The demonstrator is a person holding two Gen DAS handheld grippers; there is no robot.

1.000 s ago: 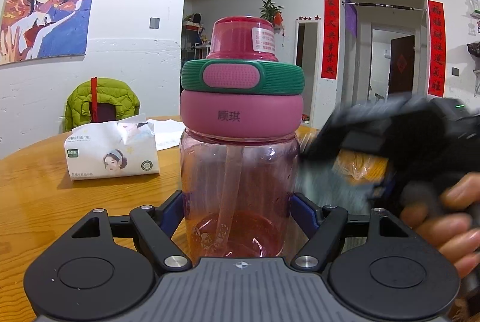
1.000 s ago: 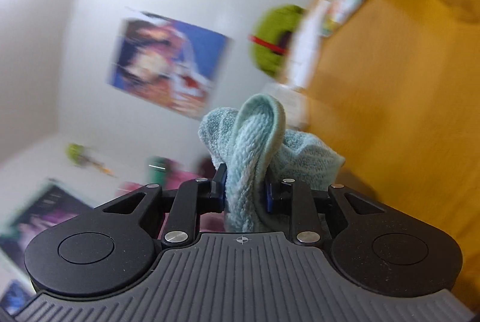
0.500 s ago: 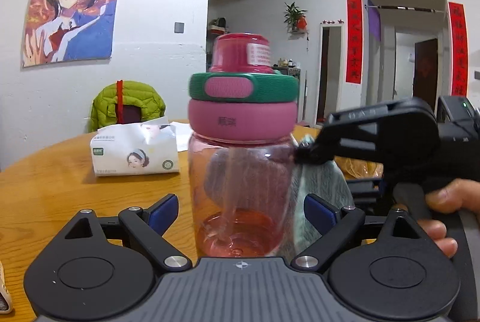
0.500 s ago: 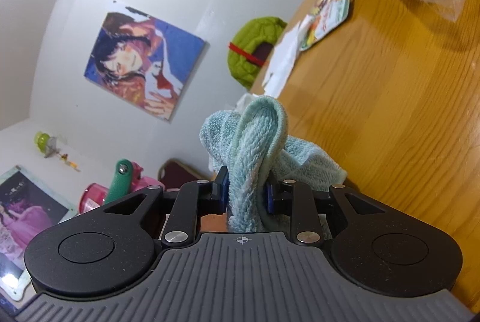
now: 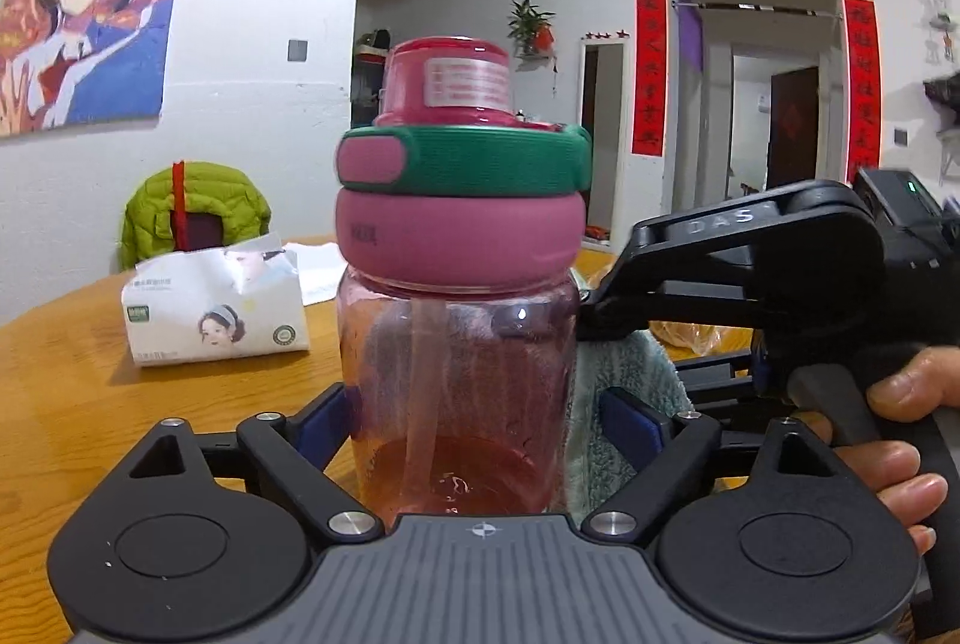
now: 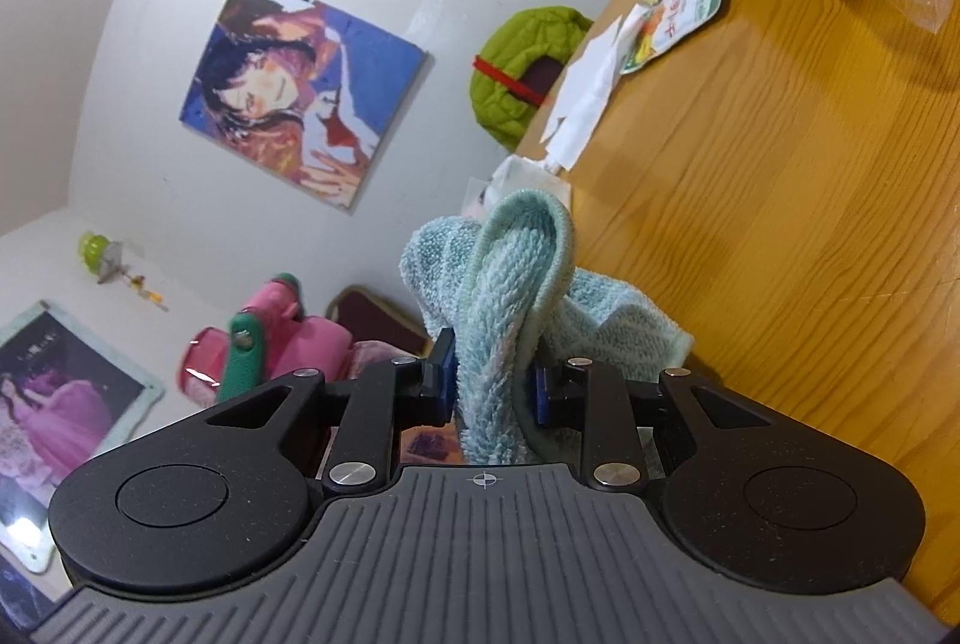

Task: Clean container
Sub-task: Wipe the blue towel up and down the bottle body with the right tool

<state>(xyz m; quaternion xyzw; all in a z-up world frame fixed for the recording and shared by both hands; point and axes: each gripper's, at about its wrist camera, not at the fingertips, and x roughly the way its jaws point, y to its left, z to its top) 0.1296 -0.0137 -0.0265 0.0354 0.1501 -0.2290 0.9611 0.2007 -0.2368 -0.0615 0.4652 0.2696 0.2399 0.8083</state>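
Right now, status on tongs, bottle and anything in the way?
Left tongs closing around pink bottle, right pad clear. Right tongs shut on teal towel, towel against bottle's side. Tissue pack behind, clear.

You see a clear pink bottle (image 5: 456,362) with a pink collar, a dark green ribbed band and a deep pink cap. The towel (image 6: 510,320) is pale teal terry. The surface (image 6: 780,200) is honey-coloured wood grain. Your tongs (image 5: 480,416) are black with blue pads.
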